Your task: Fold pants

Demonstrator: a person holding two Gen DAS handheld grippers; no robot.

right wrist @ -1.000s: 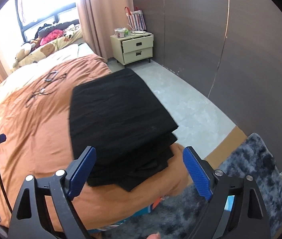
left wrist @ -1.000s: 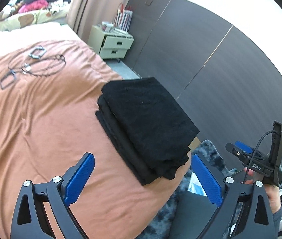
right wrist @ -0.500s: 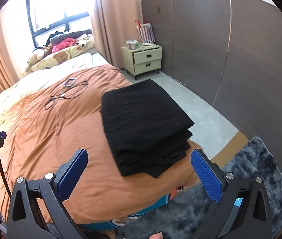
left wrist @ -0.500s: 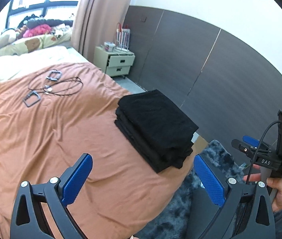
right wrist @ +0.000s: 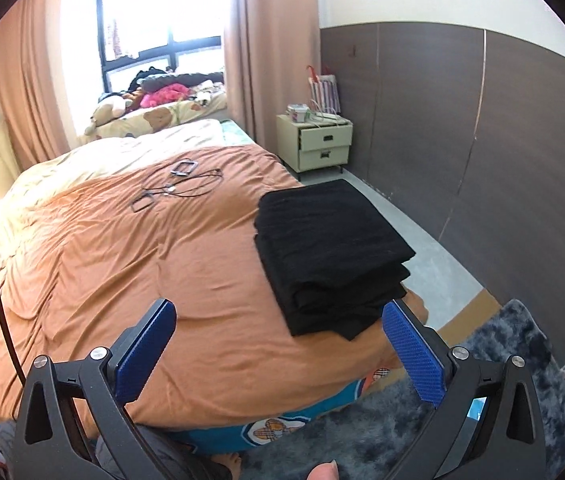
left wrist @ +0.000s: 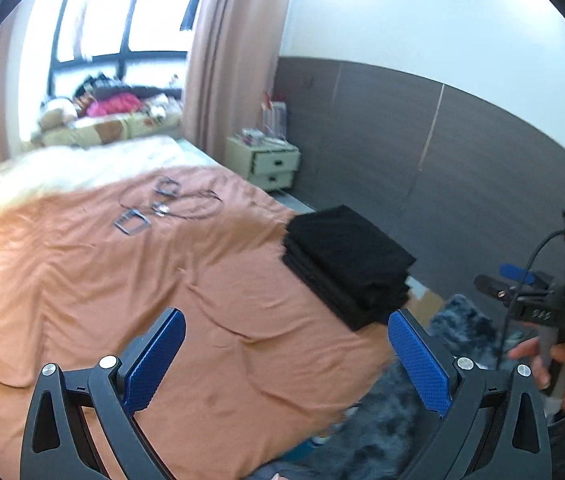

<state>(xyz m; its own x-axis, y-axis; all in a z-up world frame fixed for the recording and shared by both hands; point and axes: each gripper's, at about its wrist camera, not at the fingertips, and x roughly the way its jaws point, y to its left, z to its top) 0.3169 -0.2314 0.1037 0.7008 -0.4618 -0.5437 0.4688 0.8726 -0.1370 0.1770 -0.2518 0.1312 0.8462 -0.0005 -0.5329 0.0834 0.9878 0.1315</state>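
Blue-padded jaws of the left gripper [left wrist: 282, 354] and right gripper [right wrist: 278, 350] are seen spread wide, nothing between them; the right's have just been opening. Both have been drawn back from the bed [right wrist: 186, 280]. Beyond, the pants [right wrist: 328, 254] are left folded, stacked at the bed's edge; folding is judged complete.

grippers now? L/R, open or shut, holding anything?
Left gripper: open, empty, clear of the folded black pants.
Right gripper: open, jaws just widened, nothing between them.
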